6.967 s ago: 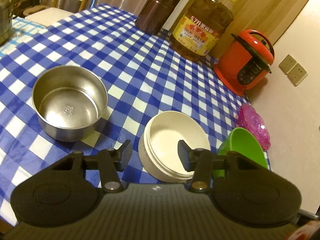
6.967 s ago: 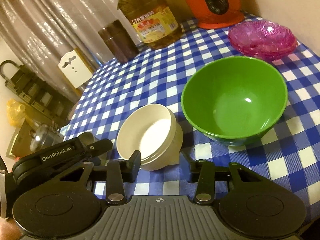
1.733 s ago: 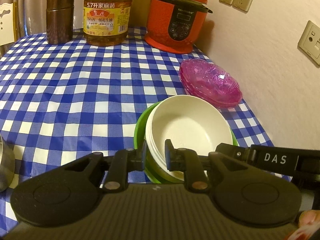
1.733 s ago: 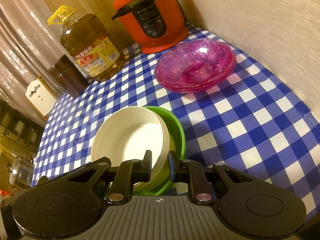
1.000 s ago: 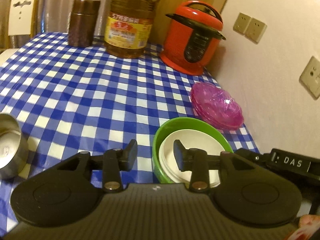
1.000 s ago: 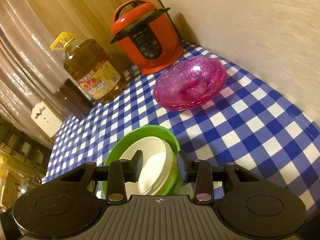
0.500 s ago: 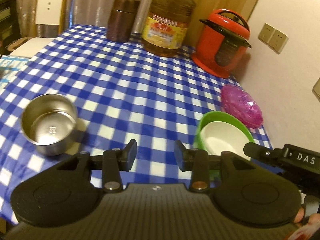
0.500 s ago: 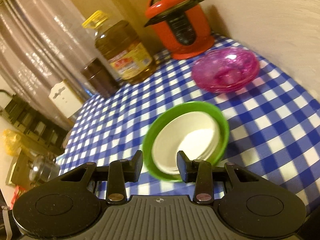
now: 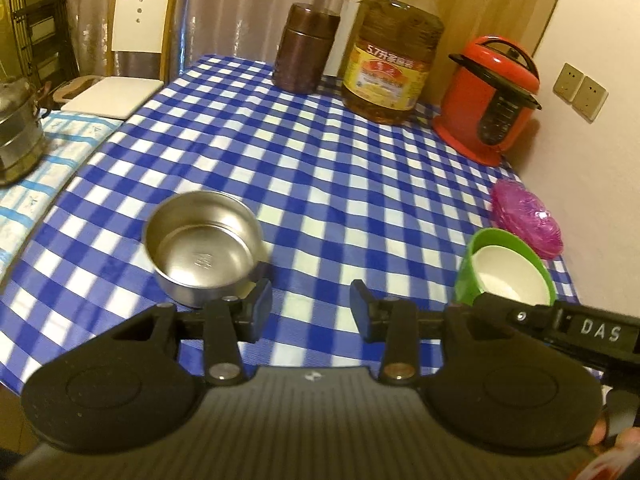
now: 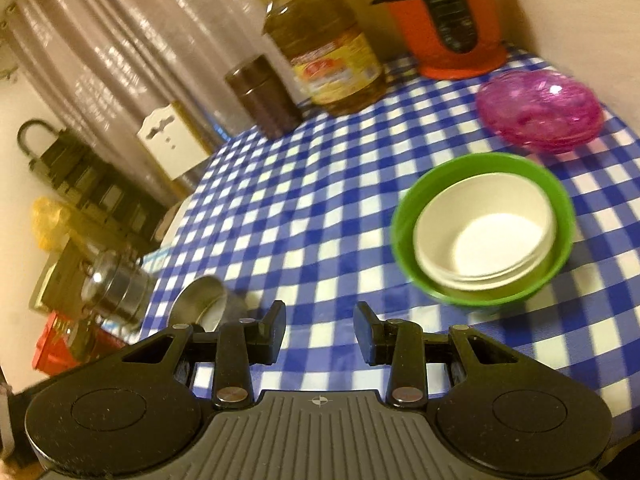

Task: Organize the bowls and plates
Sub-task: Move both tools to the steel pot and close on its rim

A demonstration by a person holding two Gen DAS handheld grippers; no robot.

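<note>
Steel, round and shiny, the pot [image 9: 202,246] sits empty on the checked cloth [image 9: 320,160], touching the left gripper's [image 9: 311,308] left finger; its jaws gape, holding nothing. Right view: a smooth white bowl [image 10: 486,236] nests in the green bowl [image 10: 482,226], beside ribbed pink dishes [image 10: 540,112]; the right gripper [image 10: 320,330] hangs parted, empty.

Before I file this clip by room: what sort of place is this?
Most likely a home dining or kitchen table: a checked tablecloth, a big cooking oil bottle, a red pressure cooker and stacked bowls.
</note>
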